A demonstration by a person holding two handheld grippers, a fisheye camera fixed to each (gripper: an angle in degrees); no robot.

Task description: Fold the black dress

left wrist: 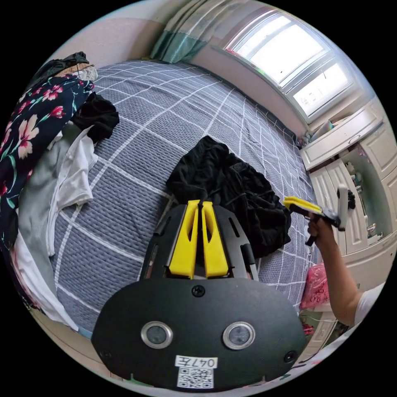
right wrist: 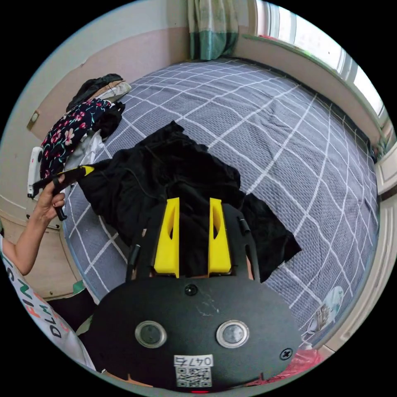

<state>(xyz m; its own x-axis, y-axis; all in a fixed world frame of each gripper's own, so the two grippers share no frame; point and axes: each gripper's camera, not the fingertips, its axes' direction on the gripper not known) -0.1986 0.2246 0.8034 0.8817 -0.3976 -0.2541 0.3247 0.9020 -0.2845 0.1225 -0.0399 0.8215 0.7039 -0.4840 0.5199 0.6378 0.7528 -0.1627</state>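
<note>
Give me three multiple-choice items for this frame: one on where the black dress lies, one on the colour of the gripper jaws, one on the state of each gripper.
1. Where does the black dress lie?
A. On the floor
B. Bunched on the grey checked bed cover
C. On the window sill

2. What colour are the jaws of the grippers?
A. Yellow
B. Red
C. White

3. How do the grippers stand?
A. Both open
B. Both shut
C. Left gripper closed at the dress's edge, right gripper open over it

Answers: 1 B, the crumpled dress rests on the cover in both views. 2 A, all jaws show yellow. 3 C, the left jaws meet at the dress's edge, though a pinch cannot be confirmed, while the right jaws stand apart.
</note>
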